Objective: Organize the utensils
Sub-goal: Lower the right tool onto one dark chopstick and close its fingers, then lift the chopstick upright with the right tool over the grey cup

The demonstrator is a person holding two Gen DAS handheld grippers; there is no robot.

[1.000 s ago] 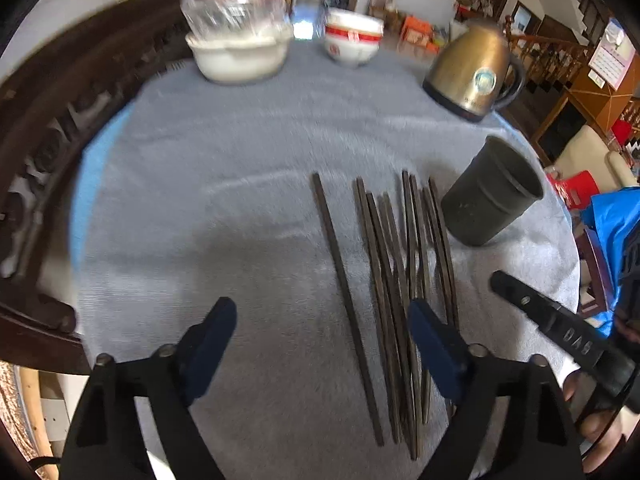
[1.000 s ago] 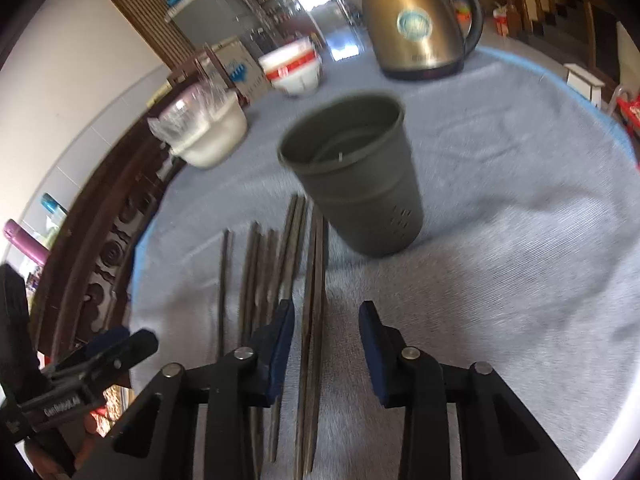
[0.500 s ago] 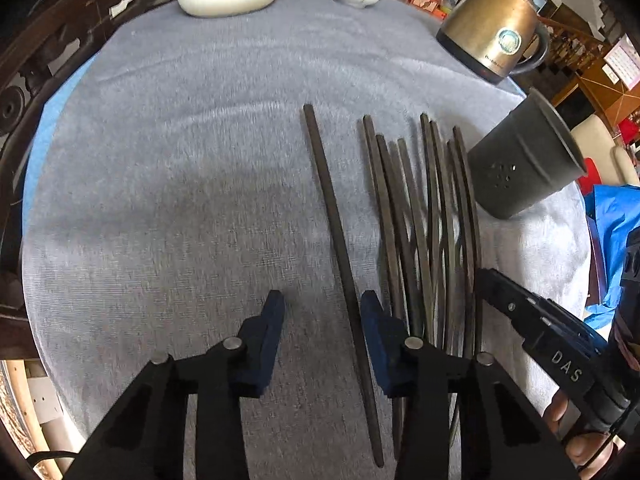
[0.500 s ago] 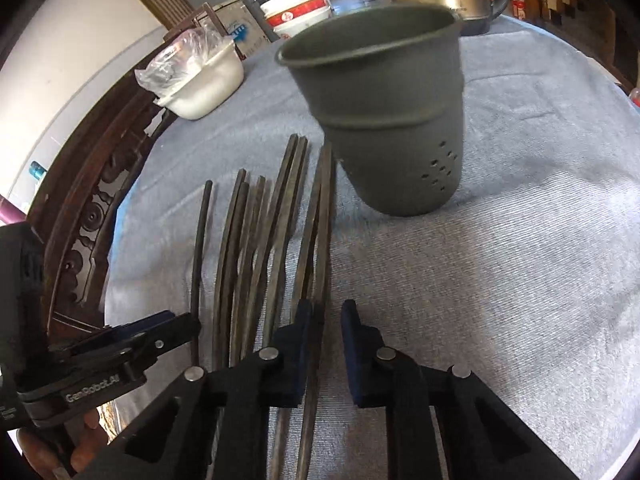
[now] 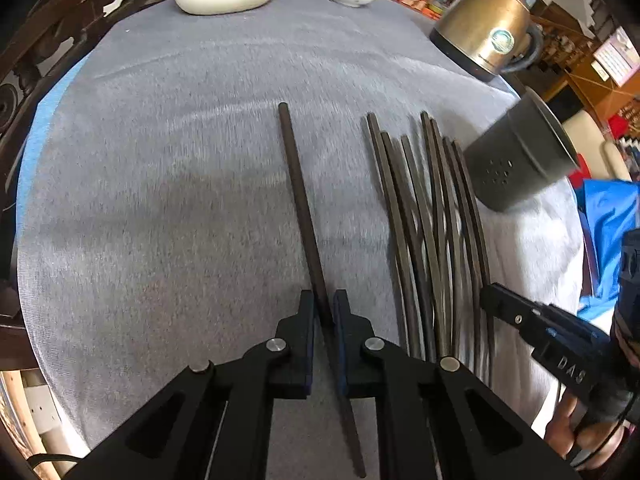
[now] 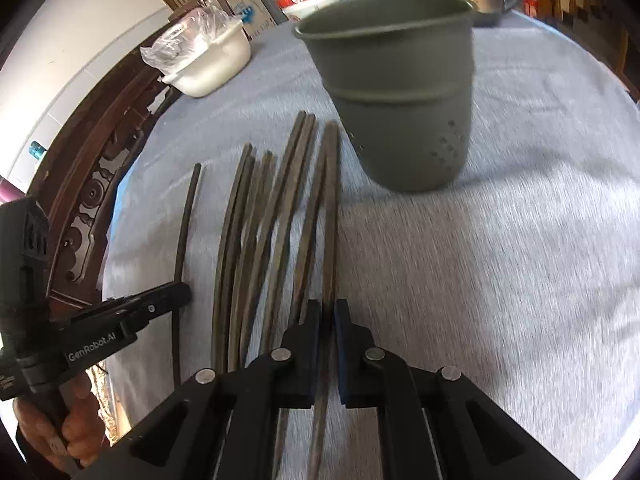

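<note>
My left gripper [image 5: 323, 308] is clamped on the lone chopstick [image 5: 298, 200] lying apart on the grey cloth [image 5: 160, 200]; my right gripper [image 6: 327, 320] pinches the outermost chopstick [image 6: 330, 216] of the bundle [image 6: 260, 220], just beside the upright perforated holder [image 6: 396, 112].

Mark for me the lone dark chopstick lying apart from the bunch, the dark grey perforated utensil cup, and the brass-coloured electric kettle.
Lone dark chopstick [image 5: 298, 200]: left wrist view, mid-shaft.
Dark grey perforated utensil cup [image 6: 404, 120]: right wrist view, side wall below the rim.
Brass-coloured electric kettle [image 5: 480, 24]: left wrist view, rounded body.
</note>
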